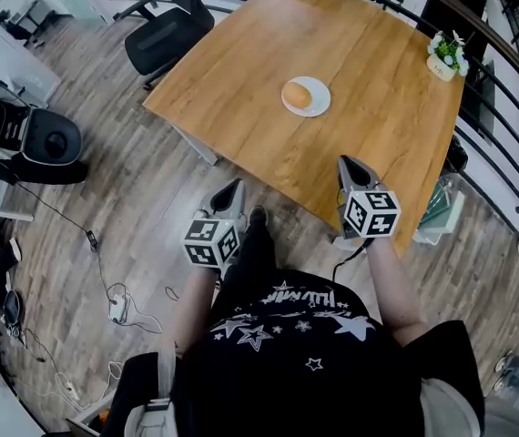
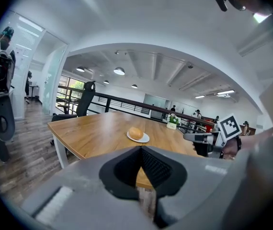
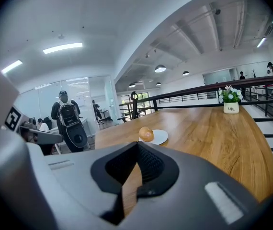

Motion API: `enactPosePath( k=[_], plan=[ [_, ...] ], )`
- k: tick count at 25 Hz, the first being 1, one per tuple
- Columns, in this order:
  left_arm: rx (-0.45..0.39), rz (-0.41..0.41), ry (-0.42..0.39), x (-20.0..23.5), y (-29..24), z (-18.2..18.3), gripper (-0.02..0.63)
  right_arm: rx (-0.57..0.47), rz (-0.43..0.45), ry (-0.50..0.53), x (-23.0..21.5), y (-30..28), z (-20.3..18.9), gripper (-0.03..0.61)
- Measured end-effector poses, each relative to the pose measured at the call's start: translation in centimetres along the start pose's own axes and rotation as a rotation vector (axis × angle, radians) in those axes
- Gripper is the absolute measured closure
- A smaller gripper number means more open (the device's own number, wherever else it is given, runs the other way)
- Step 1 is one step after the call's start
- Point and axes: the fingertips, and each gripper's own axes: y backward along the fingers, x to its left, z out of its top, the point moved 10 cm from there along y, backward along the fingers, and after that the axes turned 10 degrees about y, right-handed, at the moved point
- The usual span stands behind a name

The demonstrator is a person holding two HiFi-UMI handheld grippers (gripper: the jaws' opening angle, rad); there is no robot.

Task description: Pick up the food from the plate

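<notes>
Left gripper: jaws closed, ribbed pads meeting at the tip, nothing between them. Right gripper: jaws likewise closed and empty. In each gripper view the grey gripper body fills the lower frame and hides the near edge of the tabletop. From the head view the left gripper hangs over the wood floor, short of the tabletop edge, and the right gripper sits over the near edge. The marker cube on each one covers the hand behind it, so only forearms show. Food: one rounded orange-brown piece, resting on a white plate near the middle of the tabletop, well apart from both grippers. Its kind is hard to make out, and its underside is hidden. A small potted plant stands at the far right corner; the print on its pot is too small to read. A black office chair stands beside the far left edge, cut off at the top of the frame. Railing runs past the right side of the tabletop.
</notes>
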Motion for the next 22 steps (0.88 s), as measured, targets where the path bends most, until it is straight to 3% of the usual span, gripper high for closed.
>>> enactPosePath(
  k=[15,22],
  plan=[
    [0.053,-0.068,-0.003,5.8,-9.6,6.3,0.612,0.025,-0.036,-0.017,-2.7,-9.9,3.7,0.578],
    [0.072,-0.102,0.000,8.3,-13.6,8.7,0.612,0.091,-0.045,-0.043,-3.7,-13.7,4.2,0.578]
  ],
)
